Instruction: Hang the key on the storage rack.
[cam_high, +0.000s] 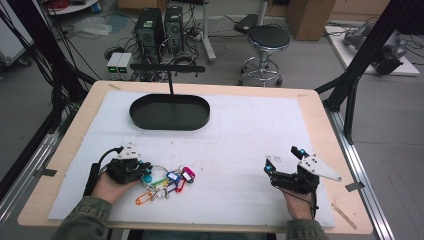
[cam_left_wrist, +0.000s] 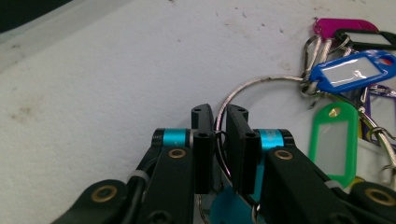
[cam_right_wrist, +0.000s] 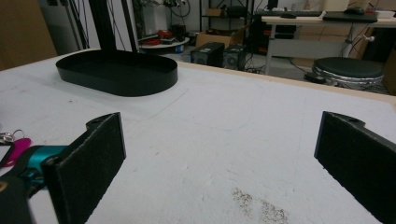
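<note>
I read this as the grasp step on the bunch of key tags (cam_high: 167, 182), which lies on the white mat (cam_high: 240, 130) at the lower left of the high view, right against my left gripper (cam_high: 131, 169). In the left gripper view the jaws are nearly pressed together with the large metal ring (cam_left_wrist: 261, 84) running between them at the lower centre of the frame, so I take it that I have the ring pinched; the blue tag (cam_left_wrist: 352, 70), green tag (cam_left_wrist: 334, 140) and magenta tag (cam_left_wrist: 343, 24) fan out toward the right edge. My right gripper (cam_high: 285, 164) sits at the lower right of the high view, jaws spread wide and holding nothing. The black oval tray (cam_high: 170, 112) waits at the upper centre, well apart from the bunch. Next I would lift slowly, checking that the thin ring does not slip, then carry the bunch up toward the tray.
</note>
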